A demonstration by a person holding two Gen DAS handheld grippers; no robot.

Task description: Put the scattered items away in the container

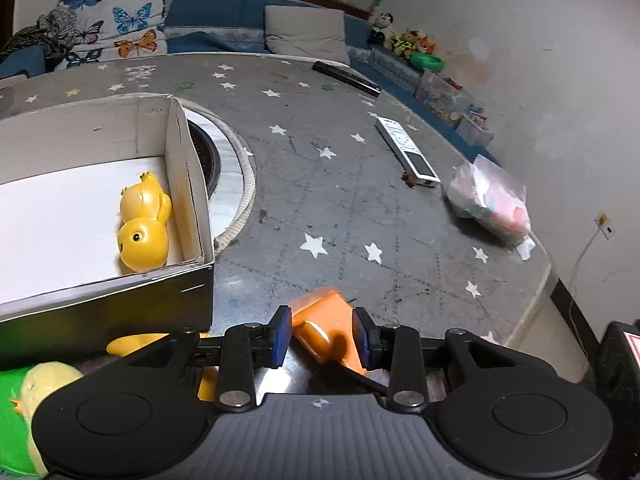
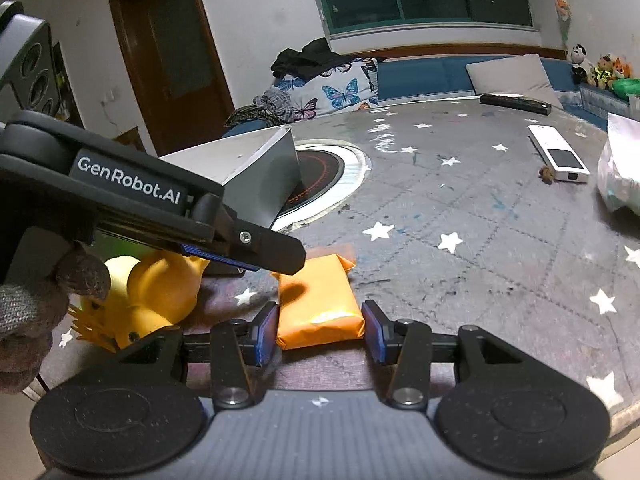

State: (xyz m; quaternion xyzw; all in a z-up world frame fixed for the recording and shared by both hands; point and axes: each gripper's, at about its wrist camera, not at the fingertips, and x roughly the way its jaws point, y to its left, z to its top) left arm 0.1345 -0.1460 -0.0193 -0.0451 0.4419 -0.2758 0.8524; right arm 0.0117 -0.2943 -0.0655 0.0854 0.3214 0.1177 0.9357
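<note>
An orange packet [image 2: 316, 304] sits between the blue pads of my right gripper [image 2: 320, 332], which is shut on its two sides just above the star-patterned table [image 2: 460, 208]. My left gripper [image 1: 322, 336] is open and hovers over the same packet [image 1: 320, 320], which looks blurred from here. Seen from the side, the left gripper [image 2: 280, 252] casts a shadow on the packet. The cardboard box [image 1: 188, 184] stands at the left with a yellow duck toy [image 1: 142, 232] inside. Another yellow toy [image 2: 156, 292] lies on the table beside the box, next to a green and yellow plush [image 1: 44, 392].
A gloved hand [image 2: 32, 300] holds the left gripper. A round hob [image 2: 320, 176] is set into the table behind the box. A white remote [image 1: 408, 152], a black remote [image 1: 346, 76] and a plastic bag [image 1: 492, 200] lie to the right. A sofa with cushions runs behind.
</note>
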